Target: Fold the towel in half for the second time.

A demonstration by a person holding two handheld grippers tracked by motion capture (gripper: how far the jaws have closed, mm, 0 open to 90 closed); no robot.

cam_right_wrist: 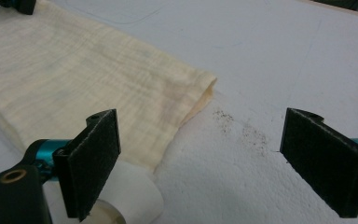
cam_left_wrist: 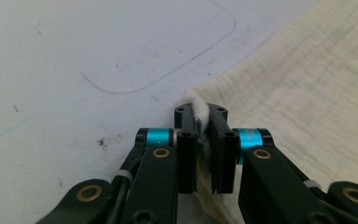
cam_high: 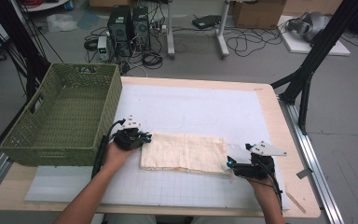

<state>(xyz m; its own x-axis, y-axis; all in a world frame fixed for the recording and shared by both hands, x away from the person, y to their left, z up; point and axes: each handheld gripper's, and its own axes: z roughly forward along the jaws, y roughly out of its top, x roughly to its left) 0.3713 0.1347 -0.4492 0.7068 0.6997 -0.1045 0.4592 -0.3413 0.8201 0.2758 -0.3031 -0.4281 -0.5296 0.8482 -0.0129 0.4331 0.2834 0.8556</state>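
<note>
Long cloth (cam_high: pixel 182 152) lying left to right: left gripper (cam_left_wrist: pixel 201 122) pinching its left corner, right gripper (cam_right_wrist: pixel 200 161) wide open just beside its right end.

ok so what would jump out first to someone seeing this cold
Probably the folded cream cloth lying flat on the white mat in the middle of the table. The left gripper has a corner of it pinched between its jaws, while the right gripper sits open at the cloth's other end. After that, the big green woven basket at the table's left edge.
</note>
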